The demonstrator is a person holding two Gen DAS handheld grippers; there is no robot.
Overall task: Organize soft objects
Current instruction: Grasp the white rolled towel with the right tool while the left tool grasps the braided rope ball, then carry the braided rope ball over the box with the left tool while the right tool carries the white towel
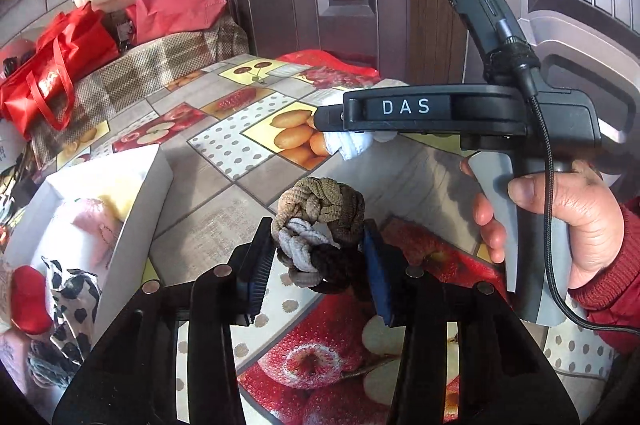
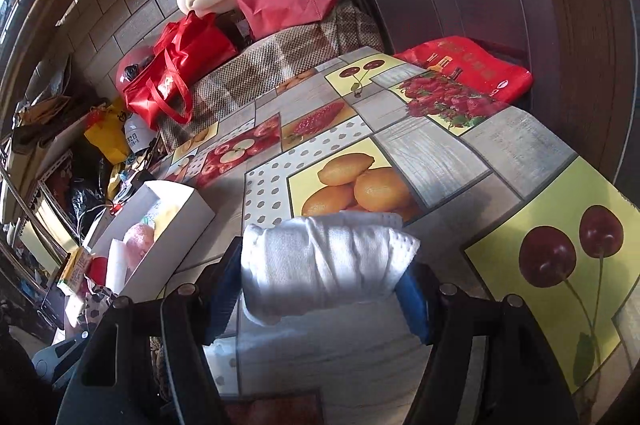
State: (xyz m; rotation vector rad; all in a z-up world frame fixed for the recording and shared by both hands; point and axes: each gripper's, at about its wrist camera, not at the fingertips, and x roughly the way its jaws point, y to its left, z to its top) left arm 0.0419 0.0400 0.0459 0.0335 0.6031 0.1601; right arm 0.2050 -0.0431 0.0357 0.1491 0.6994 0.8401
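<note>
While my left hand-held gripper point(image 1: 316, 265) is pinching the braided hair-tie bundle point(image 1: 318, 227) just above the table point(image 1: 224, 209), nearly closed, my right hand-held gripper point(image 2: 320, 277) is clamping the white rolled cloth point(image 2: 324, 265), jaws half spread. I am judging both should travel level toward the white box point(image 1: 120, 225). The roll's long axis is lying crosswise between the pads.

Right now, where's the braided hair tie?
In the left wrist view the braided hair tie sits low and centre between the left gripper jaws, above the fruit-print tablecloth, with the white box to its left.
</note>
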